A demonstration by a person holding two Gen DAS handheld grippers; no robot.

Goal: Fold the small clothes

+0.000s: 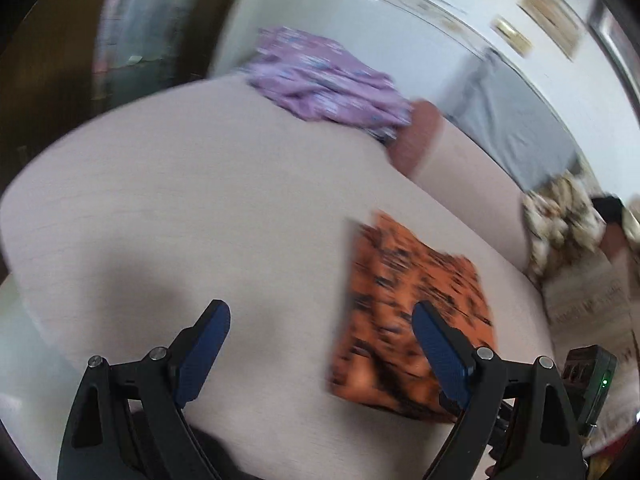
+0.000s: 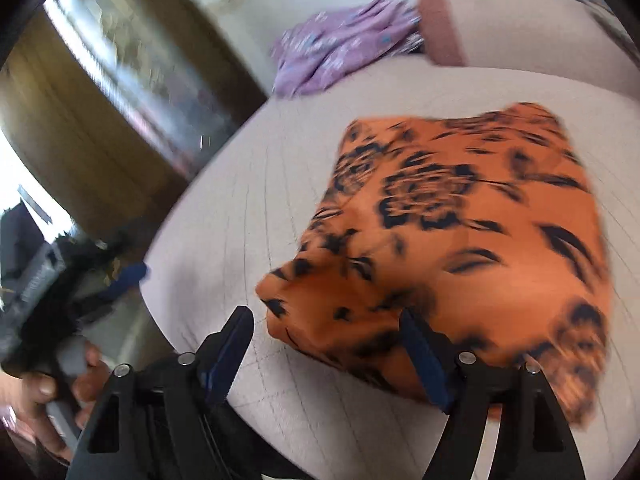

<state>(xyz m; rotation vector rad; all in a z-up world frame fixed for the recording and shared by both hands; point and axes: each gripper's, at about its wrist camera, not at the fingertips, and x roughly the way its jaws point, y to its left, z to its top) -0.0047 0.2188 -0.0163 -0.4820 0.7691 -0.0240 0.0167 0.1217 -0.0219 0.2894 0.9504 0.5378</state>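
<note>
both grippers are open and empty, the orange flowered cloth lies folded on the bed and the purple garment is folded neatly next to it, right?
Not quite. The purple garment is a crumpled heap at the far edge of the bed, well apart from the orange cloth, as the left wrist view shows. The rest holds: left gripper and right gripper are open and empty.

Daylit, heavy motion blur both views, fisheye-warped edges.

I count two loose garments on my table [image 1: 200,200]: one folded orange cloth [image 2: 472,240] at 3 o'clock, one crumpled purple cloth [image 1: 324,84] at 12. Two claws, mine: left gripper [image 1: 320,344], right gripper [image 2: 324,344], both spread wide, empty.
</note>
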